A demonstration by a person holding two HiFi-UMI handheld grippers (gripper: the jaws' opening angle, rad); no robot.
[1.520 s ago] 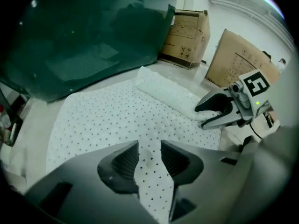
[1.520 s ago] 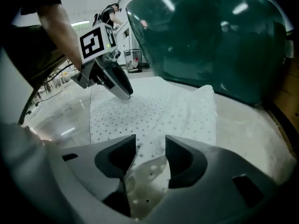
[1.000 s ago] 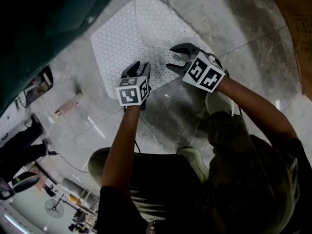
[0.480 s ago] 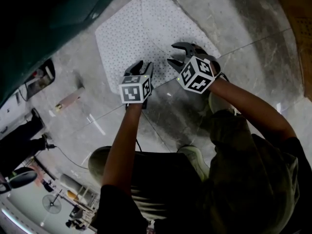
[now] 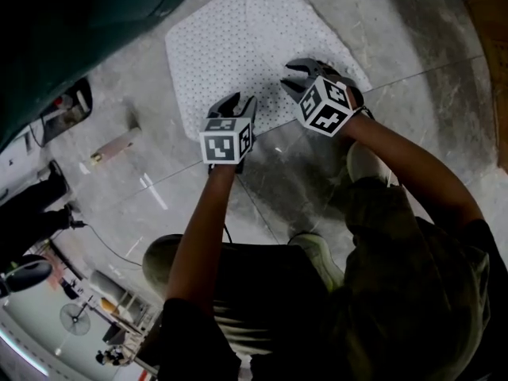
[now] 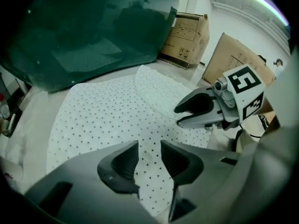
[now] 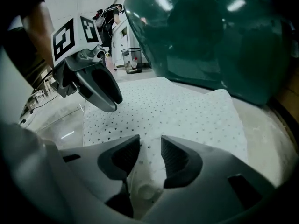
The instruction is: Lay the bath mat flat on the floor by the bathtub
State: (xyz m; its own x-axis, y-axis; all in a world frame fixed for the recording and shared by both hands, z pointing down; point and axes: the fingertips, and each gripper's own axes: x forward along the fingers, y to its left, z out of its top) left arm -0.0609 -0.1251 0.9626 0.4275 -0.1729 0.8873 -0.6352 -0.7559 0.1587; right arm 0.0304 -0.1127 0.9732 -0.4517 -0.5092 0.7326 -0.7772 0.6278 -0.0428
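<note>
While the left gripper [image 6: 148, 149] pinches the near edge of the bath mat [image 5: 238, 38] and the right gripper [image 7: 149, 147] has just been closing on it, pull both sides gently, smooth beside the bathtub [image 7: 210, 36].

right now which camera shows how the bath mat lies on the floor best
The head view: it shows most of the bath mat beside the bathtub. The left gripper view shows a flap folded over at one corner. The right gripper view shows its edge bunched in the jaws of the right gripper, which have just been closing.
</note>
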